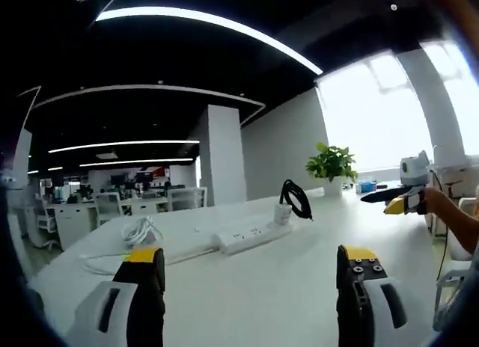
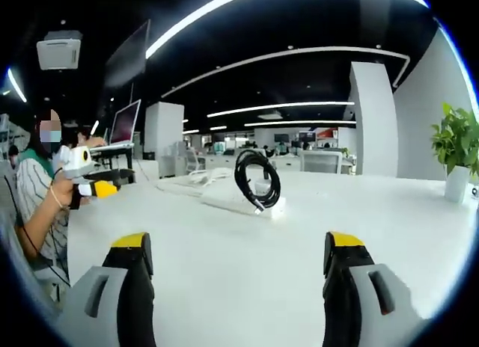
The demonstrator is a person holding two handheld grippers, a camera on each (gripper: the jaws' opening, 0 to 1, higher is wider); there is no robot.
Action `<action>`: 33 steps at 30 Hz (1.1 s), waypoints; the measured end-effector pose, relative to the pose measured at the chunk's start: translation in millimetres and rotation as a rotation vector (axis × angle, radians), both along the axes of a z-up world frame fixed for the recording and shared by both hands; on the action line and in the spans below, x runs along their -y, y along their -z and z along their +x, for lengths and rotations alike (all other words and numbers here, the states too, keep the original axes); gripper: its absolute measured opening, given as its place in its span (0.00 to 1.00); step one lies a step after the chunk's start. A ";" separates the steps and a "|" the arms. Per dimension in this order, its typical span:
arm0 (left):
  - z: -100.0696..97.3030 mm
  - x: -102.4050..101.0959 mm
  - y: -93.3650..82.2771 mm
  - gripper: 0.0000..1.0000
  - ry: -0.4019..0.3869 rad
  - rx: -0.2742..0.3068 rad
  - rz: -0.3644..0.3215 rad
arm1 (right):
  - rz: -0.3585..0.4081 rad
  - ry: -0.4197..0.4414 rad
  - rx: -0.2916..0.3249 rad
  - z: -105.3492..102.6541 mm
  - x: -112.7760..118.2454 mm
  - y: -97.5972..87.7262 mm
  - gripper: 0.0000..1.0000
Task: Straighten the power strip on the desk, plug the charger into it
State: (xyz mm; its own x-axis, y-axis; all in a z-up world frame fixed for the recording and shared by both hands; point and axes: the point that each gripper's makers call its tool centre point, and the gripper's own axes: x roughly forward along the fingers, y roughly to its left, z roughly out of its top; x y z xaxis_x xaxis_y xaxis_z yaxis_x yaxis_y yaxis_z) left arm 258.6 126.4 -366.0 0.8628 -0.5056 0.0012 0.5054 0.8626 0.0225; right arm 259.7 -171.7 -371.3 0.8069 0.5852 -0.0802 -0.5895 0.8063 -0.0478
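My left hand-held gripper [image 1: 251,276] hangs low over the tabletop [image 1: 247,302] with its 2 jaws wide apart and nothing between them. My right hand-held gripper [image 2: 237,263] is the same, spread and empty above the bare white surface; in the left gripper view it floats out at the right edge, well clear of the work. Ahead lies the power strip [image 1: 243,237], angled across the tabletop, its white cable [image 1: 135,235] heaped beyond. The charger [image 2: 257,179], a black coiled lead on a white block, sits at the strip's end, touching it. I judge neither step has begun.
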 end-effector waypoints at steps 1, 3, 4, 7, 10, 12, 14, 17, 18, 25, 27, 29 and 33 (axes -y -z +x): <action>-0.8 -2.3 1.7 0.97 -0.008 -0.003 0.000 | 0.000 0.001 -0.002 -0.9 0.1 0.9 0.94; -3.3 -5.8 3.9 0.97 -0.018 -0.009 -0.005 | -0.002 0.004 -0.003 -2.4 0.3 2.3 0.94; -4.9 -6.8 4.6 0.97 -0.021 -0.013 -0.008 | -0.002 0.006 -0.002 -2.9 0.3 2.6 0.94; -9.8 -9.0 6.9 0.97 -0.030 -0.017 0.001 | -0.003 0.013 -0.003 -3.9 1.1 3.8 0.94; -15.7 -12.6 8.6 0.97 -0.044 -0.019 -0.006 | -0.001 0.025 0.003 -4.8 3.1 4.2 0.94; -17.4 -14.8 8.7 0.97 -0.052 -0.019 -0.015 | 0.001 0.031 0.002 -5.0 4.6 4.7 0.94; -18.2 -17.1 8.2 0.96 -0.063 -0.018 -0.019 | 0.004 0.034 0.000 -5.9 6.1 5.6 0.94; -20.5 -18.2 7.0 0.96 -0.068 -0.016 -0.017 | 0.008 0.041 -0.004 -6.9 8.8 6.2 0.94; -21.0 -18.6 6.7 0.96 -0.070 -0.016 -0.018 | 0.007 0.042 -0.003 -7.1 9.3 6.2 0.94; -23.8 -18.3 5.9 0.96 -0.073 -0.011 0.001 | 0.006 0.050 -0.004 -8.7 11.9 6.9 0.93; -24.6 -18.0 4.9 0.96 -0.073 -0.007 0.006 | 0.004 0.050 -0.005 -9.2 12.2 7.5 0.93; -25.0 -18.2 3.1 0.96 -0.073 -0.003 0.002 | 0.003 0.049 -0.007 -9.7 12.0 8.1 0.93; -25.3 -19.0 0.7 0.96 -0.076 0.004 -0.002 | 0.001 0.045 -0.011 -10.9 11.1 8.9 0.93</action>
